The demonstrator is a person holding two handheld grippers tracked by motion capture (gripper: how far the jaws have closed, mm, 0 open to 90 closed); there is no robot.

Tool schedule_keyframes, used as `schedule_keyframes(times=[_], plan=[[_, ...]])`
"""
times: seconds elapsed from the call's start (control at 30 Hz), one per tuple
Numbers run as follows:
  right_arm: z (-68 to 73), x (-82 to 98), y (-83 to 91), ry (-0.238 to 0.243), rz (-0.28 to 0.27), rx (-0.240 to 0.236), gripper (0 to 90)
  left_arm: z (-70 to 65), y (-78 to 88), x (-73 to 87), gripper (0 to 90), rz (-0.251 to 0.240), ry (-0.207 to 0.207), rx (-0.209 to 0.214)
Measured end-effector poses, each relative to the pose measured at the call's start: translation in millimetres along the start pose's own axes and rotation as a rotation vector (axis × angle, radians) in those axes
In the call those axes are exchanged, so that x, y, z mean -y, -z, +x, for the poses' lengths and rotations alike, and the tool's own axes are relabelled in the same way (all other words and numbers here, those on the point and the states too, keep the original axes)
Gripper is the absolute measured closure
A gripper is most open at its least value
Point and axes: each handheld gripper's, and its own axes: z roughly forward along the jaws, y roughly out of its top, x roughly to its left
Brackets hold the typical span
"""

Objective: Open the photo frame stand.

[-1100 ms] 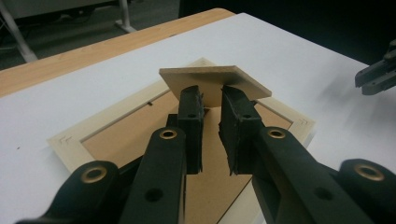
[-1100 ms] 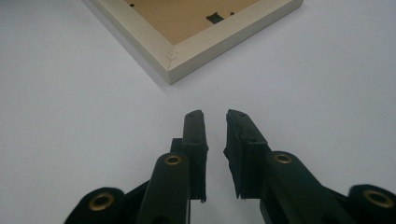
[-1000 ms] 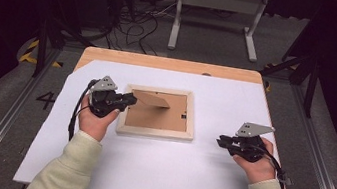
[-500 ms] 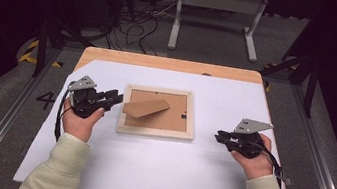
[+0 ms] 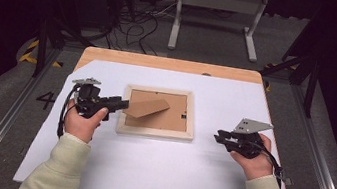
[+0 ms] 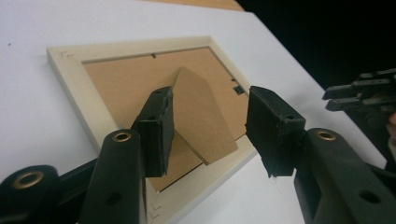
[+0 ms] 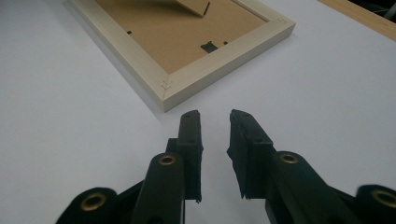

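Note:
A pale wooden picture frame (image 5: pixel 154 132) lies face down on the white table top, brown backing up. Its cardboard stand (image 5: pixel 147 107) is swung up off the backing and points left. My left gripper (image 5: pixel 119 103) sits at the frame's left rim. Its jaws have just been opening and now stand wide; the stand (image 6: pixel 201 121) shows in the gap just beyond the pads, which do not touch it. My right gripper (image 5: pixel 220 135) rests to the right of the frame. Its jaws have opened a little, leaving a narrow gap (image 7: pixel 215 116) with nothing in it, short of the frame's corner (image 7: pixel 166 88).
The white sheet (image 5: pixel 154 173) covers a wooden table whose bare far edge (image 5: pixel 171 64) shows. Beyond it are a dark floor, loose cables (image 5: pixel 137 16) and a metal stand (image 5: pixel 218 3). The right gripper (image 6: pixel 362 93) shows far off in the left gripper view.
My left gripper drew back left from the stand and opened its jaws, leaving the stand raised off the backing. The right hand stayed put, and its jaws parted slightly.

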Motion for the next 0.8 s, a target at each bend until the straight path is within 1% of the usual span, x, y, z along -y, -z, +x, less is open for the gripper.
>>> schedule_keyframes(times=[0.03, 0.07, 0.1, 0.13, 0.2, 0.27, 0.33, 0.47, 0.5, 0.53, 0.6, 0.7, 0.8], plan=[[0.4, 0.0, 0.1, 0.001, 0.001, 0.001, 74.0, 0.3, -1.5, 0.3, 49.0, 0.009, 0.008, -0.011], [0.6, 0.1, 0.1, 0.001, 0.001, 0.001, 73.8, 1.9, -3.8, 0.4, 48.1, 0.018, 0.003, -0.026], [0.8, 0.2, 0.2, 0.001, 0.002, 0.002, 73.7, 2.3, -5.3, 0.5, 47.5, 0.023, 0.01, -0.029], [0.9, 0.3, 0.4, 0.001, 0.002, 0.002, 73.6, 3.0, -7.7, 0.7, 46.8, 0.032, 0.016, -0.027], [1.1, 0.6, 0.6, 0.0, 0.003, 0.004, 73.5, 3.5, -9.1, 0.7, 45.7, 0.037, 0.013, -0.029], [1.7, 1.3, 0.8, 0.01, 0.016, 0.023, 73.3, 3.1, -14.9, 0.7, 44.7, 0.062, 0.013, -0.027], [2.2, 2.0, 0.7, 0.009, 0.019, 0.023, 73.3, 3.3, -18.9, 0.6, 43.7, 0.08, 0.005, -0.026], [2.5, 3.2, 2.0, 0.008, 0.021, 0.027, 73.2, 3.3, -26.9, 1.1, 42.7, 0.107, 0.017, -0.006], [2.3, 3.7, 2.4, 0.009, 0.021, 0.031, 73.0, 3.0, -29.5, 1.1, 42.4, 0.115, 0.013, 0.001], [2.3, 3.7, 2.4, 0.009, 0.021, 0.031, 73.0, 3.0, -29.5, 1.1, 41.6, 0.115, 0.013, 0.001], [2.7, 5.2, 3.0, 0.011, 0.032, 0.046, 72.6, 1.4, -31.9, 0.9, 41.6, 0.122, 0.009, 0.006], [3.0, 6.6, 3.5, 0.011, 0.037, 0.049, 72.5, -0.2, -35.1, 0.1, 40.1, 0.122, 0.004, 0.012], [3.3, 8.0, 4.6, 0.01, 0.038, 0.053, 72.4, 1.5, -37.1, -0.5, 39.9, 0.121, 0.016, 0.029]])
